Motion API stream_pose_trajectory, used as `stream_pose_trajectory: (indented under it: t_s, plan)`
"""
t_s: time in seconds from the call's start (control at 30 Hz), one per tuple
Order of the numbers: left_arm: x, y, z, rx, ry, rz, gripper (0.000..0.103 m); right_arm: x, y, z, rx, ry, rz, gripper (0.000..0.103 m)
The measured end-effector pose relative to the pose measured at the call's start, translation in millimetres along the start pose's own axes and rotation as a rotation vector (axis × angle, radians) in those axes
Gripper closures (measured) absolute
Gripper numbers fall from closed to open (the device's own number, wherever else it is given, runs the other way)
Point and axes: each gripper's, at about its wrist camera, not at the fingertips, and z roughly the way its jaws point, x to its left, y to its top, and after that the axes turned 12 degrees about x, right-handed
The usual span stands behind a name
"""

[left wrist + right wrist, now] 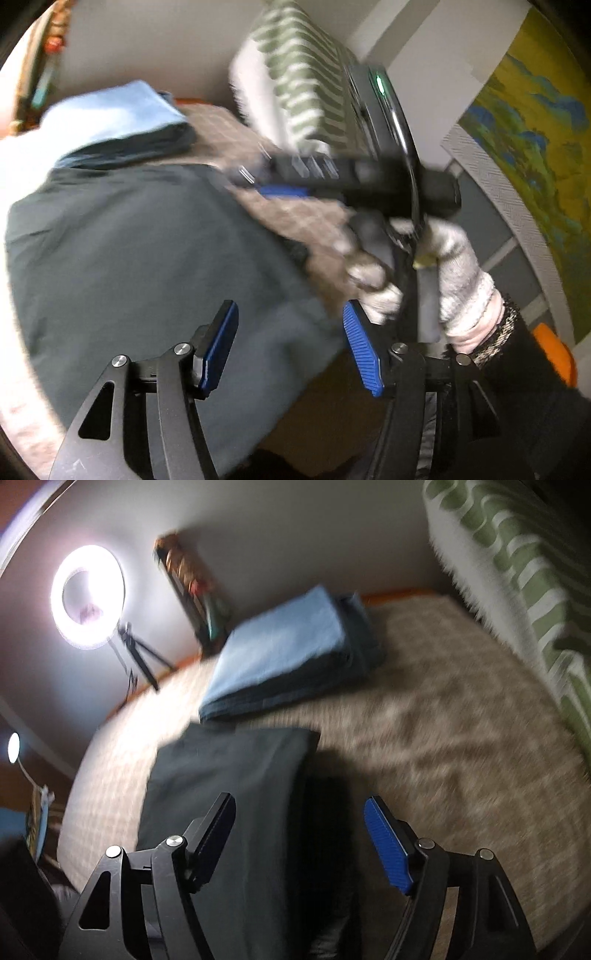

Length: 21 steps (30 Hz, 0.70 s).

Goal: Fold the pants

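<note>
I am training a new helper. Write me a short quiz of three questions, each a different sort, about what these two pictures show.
1. True or false: the left tongs are closed on the dark pants.
2. Multiple choice: what lies on top of the folded stack at the far side of the bed?
A. a light blue cloth
B. a red towel
C. a white shirt
3. Fill in: the bright lamp by the wall is a ____ light on a tripod.

Key:
1. False. The jaws stand open, with nothing between them.
2. A.
3. ring
</note>
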Motion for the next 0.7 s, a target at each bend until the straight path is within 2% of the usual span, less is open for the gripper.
stream_pose_trajectory:
  t_s: [0.1,0.17,0.23,0.33,0.43,0.53,0.63,0.7]
  plan:
    - [21.7,-5.4,-22.9,-0.027,0.057,-0.036,0.045,0.4,-10.2,5.7,-0.004,-0.024,-0.040,0.026]
    - [38.4,-8.6,-37.7,-0.050,0.091,-0.070,0.045,-1.3,-14.4,1.9,-0.034,-0.032,-0.042,0.017]
    - [55.2,-11.3,-47.7,-0.071,0.140,-0.105,0.045,-4.3,-15.3,-1.2,-0.050,-0.024,-0.031,0.015]
    - [84.1,-14.6,-53.7,-0.082,0.183,-0.194,0.044,-9.2,-14.0,-1.4,-0.048,0.018,-0.002,0.005]
    - [110.5,-16.6,-50.1,-0.064,0.211,-0.284,0.044,-10.5,-10.8,0.8,-0.037,0.073,0.026,0.002]
    - [134.4,-16.9,-41.4,-0.038,0.172,-0.366,0.044,-8.1,-10.1,6.3,-0.007,0.123,0.026,0.000]
    - [149.1,-25.2,-35.2,-0.023,0.125,-0.419,0.044,-6.7,-9.4,16.7,0.028,0.064,0.007,0.000]
    - [150.5,-27.2,-31.8,-0.017,0.113,-0.419,0.044,-10.3,-9.4,22.1,0.048,0.064,0.010,0.000]
